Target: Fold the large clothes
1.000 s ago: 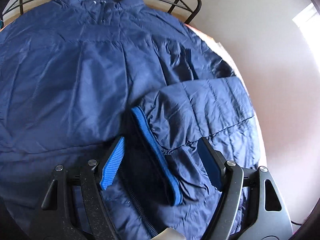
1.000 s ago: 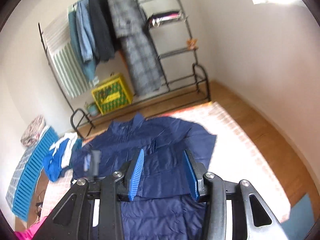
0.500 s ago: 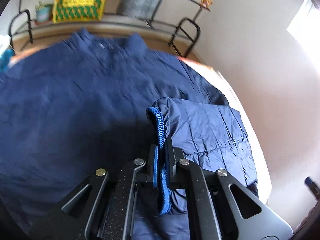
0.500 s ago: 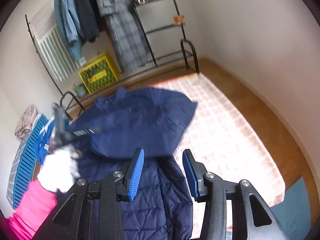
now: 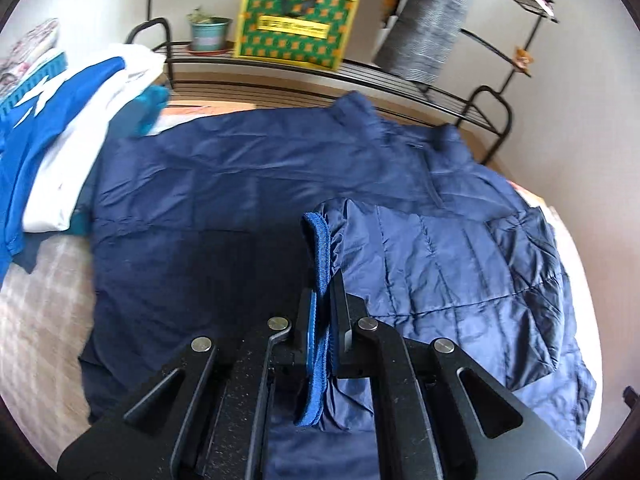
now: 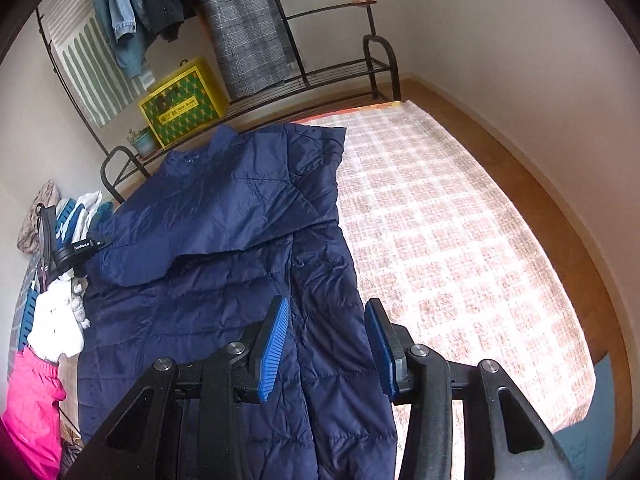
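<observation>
Left wrist view is showing the left gripper (image 5: 322,316) pinching the bright blue ribbed cuff (image 5: 320,256) of the navy puffer jacket (image 5: 224,216), its jaws pressed together on the cuff with the trim running out past them on both sides. The quilted sleeve (image 5: 460,264) is lying doubled over the jacket's body, on the far side from the pile of blue and white clothes (image 5: 60,136) that is sitting at the jacket's other edge. Beyond the jacket's collar, a yellow and green box (image 5: 294,26) and a potted plant (image 5: 210,32) are standing on the low black rack (image 5: 400,80).

Right wrist view is showing the right gripper (image 6: 326,344) hanging over the jacket's lower part with its jaws spread wide and nothing between them. The jacket is lying on a checked pink and white mat (image 6: 460,240), with one flap folded across its upper half. At the jacket's far edge, a white-gloved hand (image 6: 60,320) is gripping the other tool.
</observation>
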`<control>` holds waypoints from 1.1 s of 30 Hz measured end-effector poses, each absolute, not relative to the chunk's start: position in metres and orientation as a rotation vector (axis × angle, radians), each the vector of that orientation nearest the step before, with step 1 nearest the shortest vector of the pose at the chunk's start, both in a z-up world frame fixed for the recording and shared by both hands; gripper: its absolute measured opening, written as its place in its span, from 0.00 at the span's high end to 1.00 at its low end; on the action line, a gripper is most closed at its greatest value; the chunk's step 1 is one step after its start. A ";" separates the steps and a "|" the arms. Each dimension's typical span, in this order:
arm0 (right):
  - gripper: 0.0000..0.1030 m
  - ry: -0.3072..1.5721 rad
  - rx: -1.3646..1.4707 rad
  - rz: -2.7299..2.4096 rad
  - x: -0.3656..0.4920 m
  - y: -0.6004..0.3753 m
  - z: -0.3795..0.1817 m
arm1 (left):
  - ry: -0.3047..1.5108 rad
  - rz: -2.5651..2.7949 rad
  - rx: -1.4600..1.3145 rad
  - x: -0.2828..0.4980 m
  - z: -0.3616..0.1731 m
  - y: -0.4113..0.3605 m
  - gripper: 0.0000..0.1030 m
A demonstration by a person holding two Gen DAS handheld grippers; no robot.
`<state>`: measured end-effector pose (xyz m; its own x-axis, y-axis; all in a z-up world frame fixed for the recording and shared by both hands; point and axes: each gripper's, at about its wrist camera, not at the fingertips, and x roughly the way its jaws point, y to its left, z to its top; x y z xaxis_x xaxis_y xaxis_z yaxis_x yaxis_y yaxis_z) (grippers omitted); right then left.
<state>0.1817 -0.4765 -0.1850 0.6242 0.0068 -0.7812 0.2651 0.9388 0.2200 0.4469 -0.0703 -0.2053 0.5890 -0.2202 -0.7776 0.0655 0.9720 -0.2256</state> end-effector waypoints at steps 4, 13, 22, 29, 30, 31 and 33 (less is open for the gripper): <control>0.59 0.900 0.324 -0.140 0.189 -0.466 -0.190 | 0.917 -0.155 -0.192 0.452 -0.215 -0.059 0.97; 0.60 0.913 0.318 -0.143 0.197 -0.463 -0.197 | 0.973 -0.128 -0.071 0.484 -0.244 -0.077 0.96; 0.60 0.854 0.337 -0.132 0.192 -0.467 -0.188 | 0.905 -0.148 -0.130 0.456 -0.192 -0.040 0.76; 0.60 0.756 0.300 -0.101 0.165 -0.461 -0.161 | 0.801 -0.195 -0.124 0.364 -0.126 0.008 0.74; 0.60 0.744 0.286 -0.099 0.159 -0.460 -0.158 | 0.792 -0.201 -0.123 0.348 -0.119 0.015 0.69; 0.60 0.734 0.269 -0.100 0.152 -0.460 -0.156 | 0.782 -0.207 -0.126 0.332 -0.111 0.022 0.65; 0.60 0.711 0.262 -0.107 0.137 -0.462 -0.152 | 0.759 -0.218 -0.142 0.294 -0.095 0.041 0.54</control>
